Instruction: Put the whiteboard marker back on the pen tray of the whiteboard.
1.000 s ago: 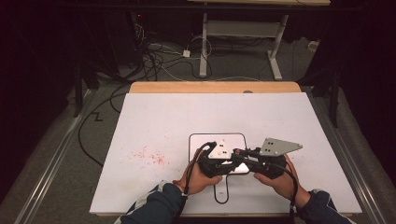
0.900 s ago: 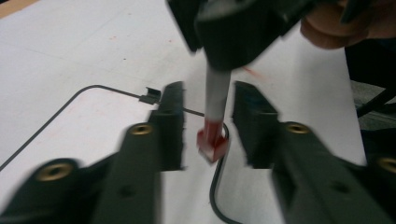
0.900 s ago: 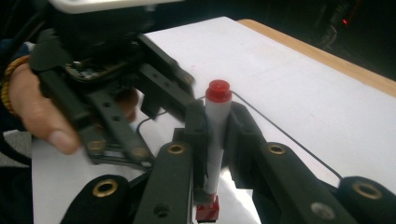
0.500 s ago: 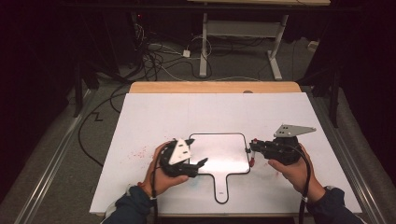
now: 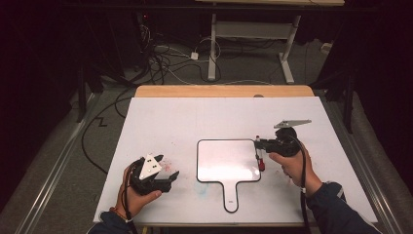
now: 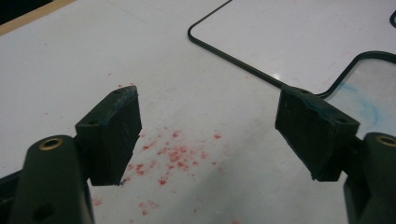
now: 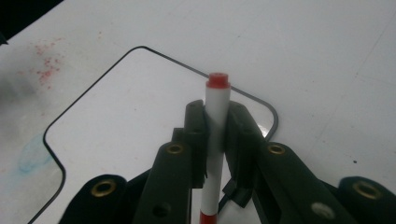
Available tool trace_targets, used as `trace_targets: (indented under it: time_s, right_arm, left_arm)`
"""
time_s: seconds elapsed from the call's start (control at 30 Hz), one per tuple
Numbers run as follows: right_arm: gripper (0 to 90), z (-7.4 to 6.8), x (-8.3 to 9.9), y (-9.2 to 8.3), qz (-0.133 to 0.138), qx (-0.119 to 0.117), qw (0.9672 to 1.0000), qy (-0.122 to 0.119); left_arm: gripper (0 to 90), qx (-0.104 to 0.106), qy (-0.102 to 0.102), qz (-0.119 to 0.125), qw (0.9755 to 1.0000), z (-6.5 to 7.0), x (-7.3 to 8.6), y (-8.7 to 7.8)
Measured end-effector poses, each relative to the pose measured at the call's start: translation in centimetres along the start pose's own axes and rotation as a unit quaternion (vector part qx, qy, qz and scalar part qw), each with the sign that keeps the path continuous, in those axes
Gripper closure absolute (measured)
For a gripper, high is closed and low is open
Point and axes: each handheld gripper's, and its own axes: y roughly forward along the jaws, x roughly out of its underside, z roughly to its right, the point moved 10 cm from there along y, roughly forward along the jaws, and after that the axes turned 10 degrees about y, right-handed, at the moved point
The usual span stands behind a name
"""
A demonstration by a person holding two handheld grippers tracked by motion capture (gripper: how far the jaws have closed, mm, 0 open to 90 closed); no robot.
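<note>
Both hands have drawn apart, the right gripper (image 5: 258,146) pinching the marker (image 7: 215,135) beside the whiteboard (image 5: 228,161), presumably to write, the left gripper (image 5: 168,176) spread empty

Board: whiteboard (image 5: 228,161) lies mid-table (image 5: 204,114), handle toward the person.
Left: left gripper (image 5: 168,176) beside the board, over speckles (image 6: 170,156).
Right: right gripper (image 5: 258,142) at the board's right edge, marker (image 7: 215,135) between its jaws.

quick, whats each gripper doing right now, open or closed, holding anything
Left gripper: open, jaws wide apart, holding nothing, over the red specks on the table.
Right gripper: closed on a white marker with a red end.
</note>
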Motion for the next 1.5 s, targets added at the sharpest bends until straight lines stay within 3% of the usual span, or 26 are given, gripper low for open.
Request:
trace_targets:
  time_s: [0.23, 0.33, 0.43, 0.67, 0.9, 1.07, 1.23, 1.3, 1.5]
  right_arm:
    - [77.8, 1.6, 0.9, 2.8, -0.019, 0.03, 0.9992, 0.016]
    - [76.1, 2.5, 1.4, 3.7, -0.025, 0.041, 0.9983, 0.034]
    - [74.5, 3.1, 1.6, 3.9, -0.021, 0.049, 0.9976, 0.043]
    - [65.8, 4.3, 1.9, 3.9, -0.019, 0.076, 0.9963, 0.036]
    - [63.8, 4.2, 2.0, 3.5, -0.024, 0.094, 0.9953, -0.003]
    - [59.8, 4.1, 2.2, 3.3, -0.023, 0.096, 0.995, -0.013]
    - [55.9, 3.4, 2.2, 3.0, -0.021, 0.082, 0.9959, -0.032]
    - [55.3, 3.2, 2.3, 2.8, -0.026, 0.08, 0.9951, -0.052]
    - [51.0, 2.7, 3.0, 2.4, -0.031, 0.072, 0.9942, -0.075]
  left_arm:
    - [21.7, 0.011, 0.015, -0.019, 0.9997, 0.6, 0.2, 0.8]
    - [21.7, 0.017, 0.018, -0.023, 0.9994, 0.9, 0.2, 1.0]
    - [21.7, 0.02, 0.024, -0.026, 0.9992, 1.0, 0.3, 1.1]
    - [21.7, 0.025, 0.025, -0.03, 0.9989, 1.2, 0.3, 1.3]
    - [21.4, 0.024, 0.027, -0.03, 0.9989, 1.2, 0.3, 1.3]
    - [21.4, 0.026, 0.031, -0.032, 0.9987, 1.4, 0.3, 1.3]
    - [21.4, 0.029, 0.035, -0.034, 0.9984, 1.5, 0.3, 1.3]
    - [21.4, 0.029, 0.036, -0.034, 0.9984, 1.6, 0.4, 1.3]
    - [21.4, 0.027, 0.038, -0.037, 0.9982, 1.6, 0.4, 1.3]
